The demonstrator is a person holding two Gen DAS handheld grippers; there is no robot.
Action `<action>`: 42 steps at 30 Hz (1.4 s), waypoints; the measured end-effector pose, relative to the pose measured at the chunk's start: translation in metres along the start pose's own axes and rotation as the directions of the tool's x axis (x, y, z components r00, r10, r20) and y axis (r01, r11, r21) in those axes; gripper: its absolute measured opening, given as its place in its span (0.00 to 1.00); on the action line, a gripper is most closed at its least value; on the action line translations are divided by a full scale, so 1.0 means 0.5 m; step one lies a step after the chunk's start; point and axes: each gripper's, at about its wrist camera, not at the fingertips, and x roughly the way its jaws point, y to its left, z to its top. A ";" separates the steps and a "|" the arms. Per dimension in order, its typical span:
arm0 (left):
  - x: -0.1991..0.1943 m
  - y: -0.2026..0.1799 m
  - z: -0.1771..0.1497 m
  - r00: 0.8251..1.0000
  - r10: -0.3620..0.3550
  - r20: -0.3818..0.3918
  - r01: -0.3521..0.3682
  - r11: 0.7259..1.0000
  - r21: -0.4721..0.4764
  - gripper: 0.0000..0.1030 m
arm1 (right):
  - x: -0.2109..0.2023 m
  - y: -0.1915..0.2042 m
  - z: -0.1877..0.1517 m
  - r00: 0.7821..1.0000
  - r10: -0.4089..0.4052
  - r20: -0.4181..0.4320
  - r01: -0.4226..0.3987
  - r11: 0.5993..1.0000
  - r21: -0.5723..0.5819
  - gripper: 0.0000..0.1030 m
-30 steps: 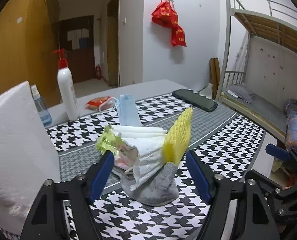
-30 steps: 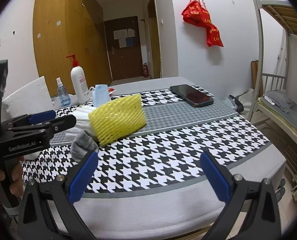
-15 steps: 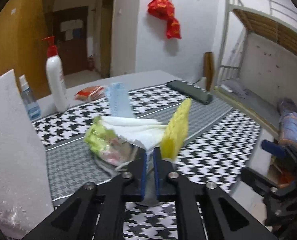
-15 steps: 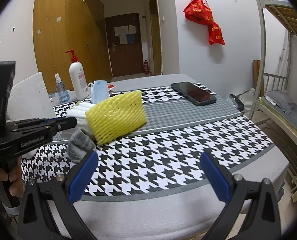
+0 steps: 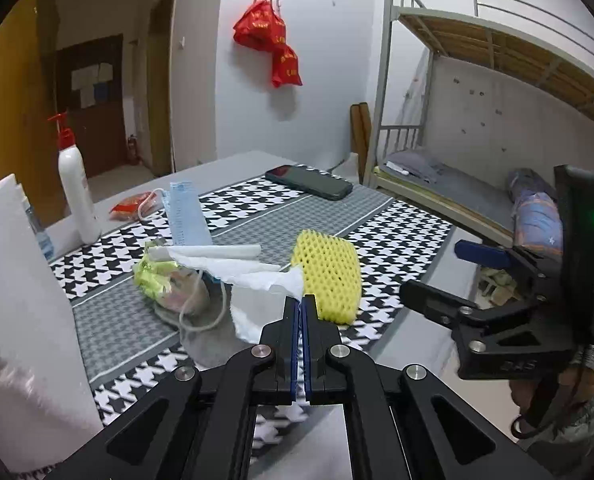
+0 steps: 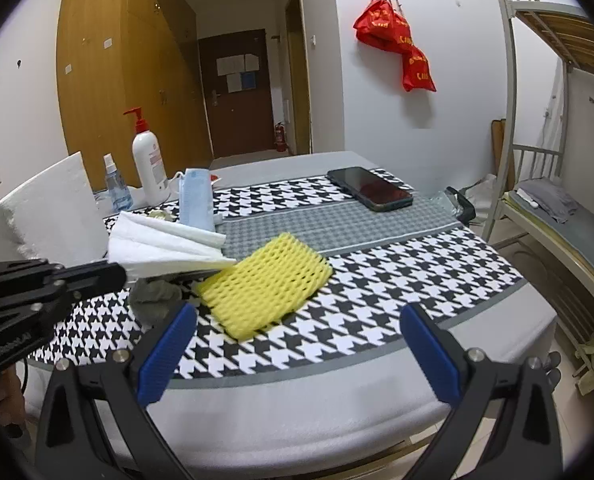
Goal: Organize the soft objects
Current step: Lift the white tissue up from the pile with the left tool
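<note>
Left tool [image 5: 301, 304] pinched tight on white tissue [image 5: 257, 276]; right tool [image 6: 297, 344] spread wide, holding nothing

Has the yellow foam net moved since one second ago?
Yes. The yellow foam net has dropped from standing on edge to lying flat, nearer the table's front edge in the right wrist view.
</note>
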 end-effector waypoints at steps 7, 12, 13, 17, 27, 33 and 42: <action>-0.039 0.003 -0.031 0.999 -0.033 -0.012 0.032 0.999 -0.025 0.01 | -0.001 0.011 -0.008 1.000 -0.010 -0.026 0.010 1.000 -0.007 1.00; -0.059 0.008 -0.070 0.998 -0.054 -0.042 0.052 0.998 -0.038 0.01 | -0.007 0.021 -0.012 0.999 -0.012 -0.034 0.012 1.000 -0.019 1.00; -0.063 0.008 -0.075 0.997 -0.058 -0.047 0.056 0.998 -0.041 0.01 | -0.008 0.023 -0.013 0.999 -0.012 -0.035 0.011 1.000 -0.021 1.00; -0.084 0.005 -0.088 0.995 -0.090 -0.050 0.088 0.996 -0.033 0.01 | -0.010 0.031 -0.015 0.999 -0.013 -0.042 0.012 1.000 -0.029 1.00; -0.104 0.031 -0.111 0.996 -0.061 -0.062 0.057 0.996 -0.071 0.78 | -0.016 0.048 -0.022 0.999 -0.012 -0.043 0.009 0.999 -0.051 1.00; -0.067 0.039 -0.090 0.998 -0.001 -0.057 -0.002 0.998 -0.055 0.78 | -0.010 0.049 -0.023 0.999 -0.011 -0.053 0.008 0.998 -0.057 1.00; -0.007 0.026 -0.079 0.994 0.039 -0.100 -0.040 0.999 -0.007 0.78 | 0.017 0.045 -0.010 0.998 -0.024 -0.066 0.019 0.997 -0.072 1.00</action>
